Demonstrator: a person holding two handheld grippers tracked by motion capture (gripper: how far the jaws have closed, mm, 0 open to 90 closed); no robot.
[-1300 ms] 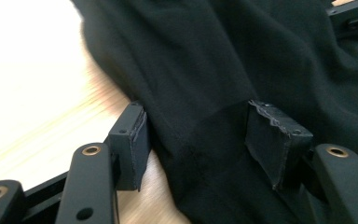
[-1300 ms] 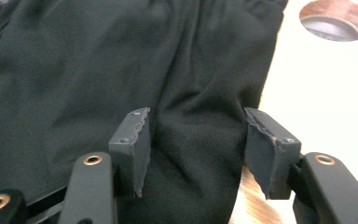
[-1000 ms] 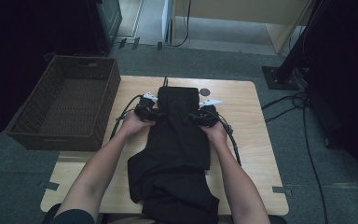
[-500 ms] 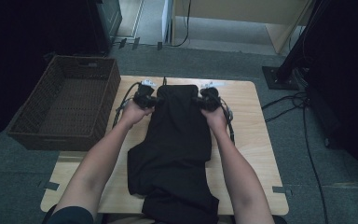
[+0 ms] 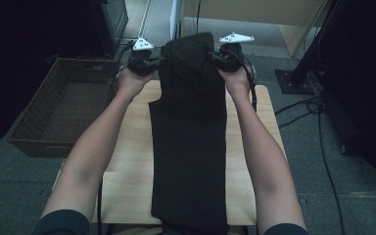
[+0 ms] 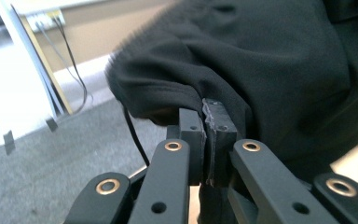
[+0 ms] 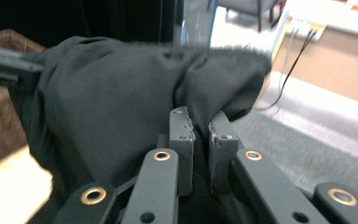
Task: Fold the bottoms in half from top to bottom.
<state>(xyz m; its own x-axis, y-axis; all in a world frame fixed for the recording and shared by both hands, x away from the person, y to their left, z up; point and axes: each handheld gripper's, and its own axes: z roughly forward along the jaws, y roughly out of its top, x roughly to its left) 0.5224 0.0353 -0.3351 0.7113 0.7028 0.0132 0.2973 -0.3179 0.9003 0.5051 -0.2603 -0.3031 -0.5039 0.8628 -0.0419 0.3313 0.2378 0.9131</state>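
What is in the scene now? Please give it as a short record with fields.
cloth: black garment, top edge lifted, lower part hanging over the table's near edge
left gripper: shut on the garment's top left edge
right gripper: shut on the garment's top right edge
table: light wood, under the garment
basket: brown wicker, on the floor left of the table

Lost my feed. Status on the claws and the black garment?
Left claw and right claw shut on black garment. Top edge raised, lower end on table. Nothing in the way.
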